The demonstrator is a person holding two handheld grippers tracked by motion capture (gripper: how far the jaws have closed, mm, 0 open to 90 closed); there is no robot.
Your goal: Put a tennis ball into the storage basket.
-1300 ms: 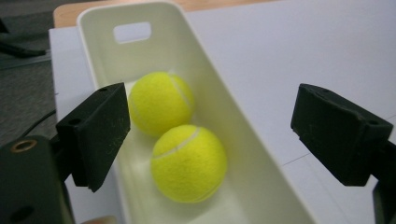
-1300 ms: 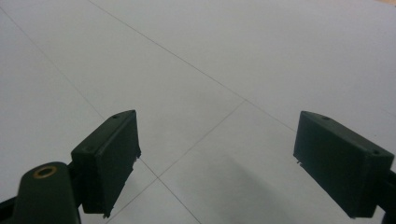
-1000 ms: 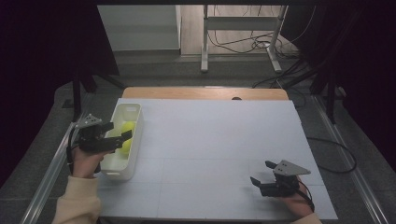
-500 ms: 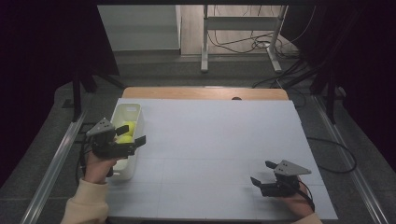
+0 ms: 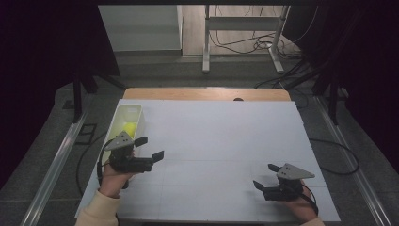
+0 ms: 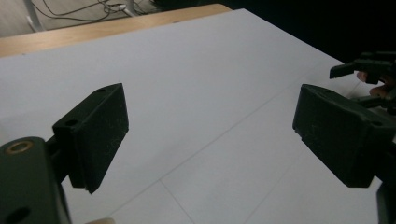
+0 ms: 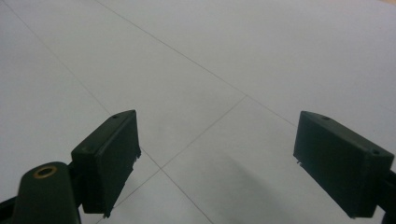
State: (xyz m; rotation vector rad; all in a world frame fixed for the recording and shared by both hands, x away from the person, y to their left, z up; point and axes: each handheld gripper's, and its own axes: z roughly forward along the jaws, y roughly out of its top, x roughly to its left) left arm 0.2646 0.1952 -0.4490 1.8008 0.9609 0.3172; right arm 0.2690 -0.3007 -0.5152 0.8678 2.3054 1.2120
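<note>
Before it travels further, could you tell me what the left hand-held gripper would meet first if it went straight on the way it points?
Probably only bare white tabletop. The left hand-held gripper is open and empty; the right hand-held gripper sits off to one side.

We look along our right gripper [image 7: 217,163] and see its two black, block-shaped jaws standing wide apart, with nothing between them. A small brass-coloured ring [image 7: 45,172] sits on the dark body at the lower left. Beneath the jaws lies the flat white tabletop [image 7: 261,51], crossed by thin grey lines that meet just ahead of the left jaw. A soft shadow falls on the surface between the jaws.
</note>
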